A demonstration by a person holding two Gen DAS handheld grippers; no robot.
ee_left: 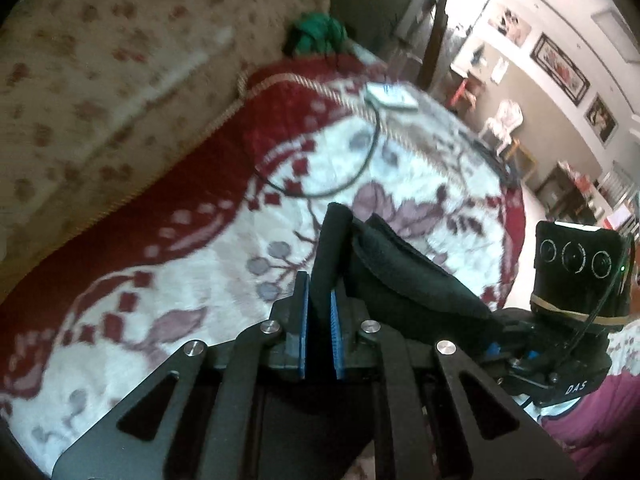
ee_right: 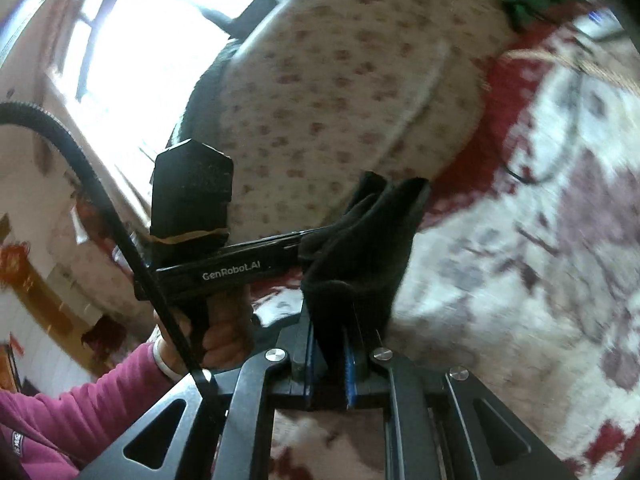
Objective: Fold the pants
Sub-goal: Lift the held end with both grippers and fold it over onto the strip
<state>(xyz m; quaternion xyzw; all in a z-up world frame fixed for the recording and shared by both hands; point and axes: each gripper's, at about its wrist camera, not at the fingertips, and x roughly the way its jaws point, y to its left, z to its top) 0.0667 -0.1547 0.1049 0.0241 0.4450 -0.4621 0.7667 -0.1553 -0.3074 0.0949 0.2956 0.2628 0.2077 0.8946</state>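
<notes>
We have the pants (ee_left: 400, 276) pinched in both grippers, left (ee_left: 320, 320) and right (ee_right: 332, 344), close side by side, cloth bunched short between them above the blanket (ee_left: 200, 272)

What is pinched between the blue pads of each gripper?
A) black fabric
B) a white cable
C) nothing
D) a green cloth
A: the left gripper and the right gripper are each shut on a fold of the black pants.

Bright window (ee_right: 132, 52); framed pictures (ee_left: 560, 70) line the wall (ee_left: 532, 92).
</notes>
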